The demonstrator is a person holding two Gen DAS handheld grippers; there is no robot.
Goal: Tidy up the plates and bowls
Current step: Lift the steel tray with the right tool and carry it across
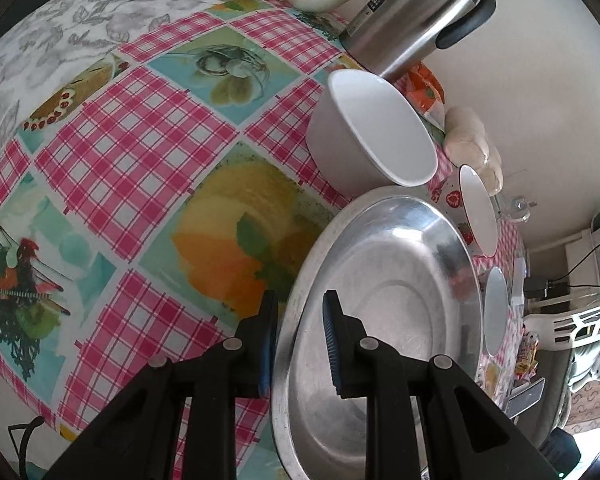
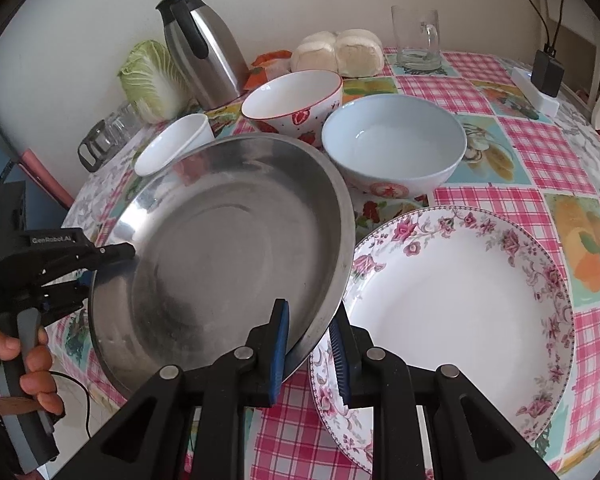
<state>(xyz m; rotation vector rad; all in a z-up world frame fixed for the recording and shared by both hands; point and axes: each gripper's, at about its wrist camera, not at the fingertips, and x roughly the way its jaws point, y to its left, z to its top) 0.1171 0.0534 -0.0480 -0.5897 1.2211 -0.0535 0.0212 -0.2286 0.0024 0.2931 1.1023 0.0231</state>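
Both the left hand-held gripper [image 1: 300, 312] and right hand-held gripper [image 2: 310, 320] straddle the steel pan's [image 2: 228, 248] rim, gripping it beside 1 floral plate [image 2: 460, 300].

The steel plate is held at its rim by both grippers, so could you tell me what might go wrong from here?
1. The steel plate is tilted and pinched only at its thin rim by the left gripper and right gripper; it could slip out.
2. Its far edge sits close to the small white bowl and the strawberry bowl, so a swing might knock them.
3. Lowering it carelessly could strike the floral plate.
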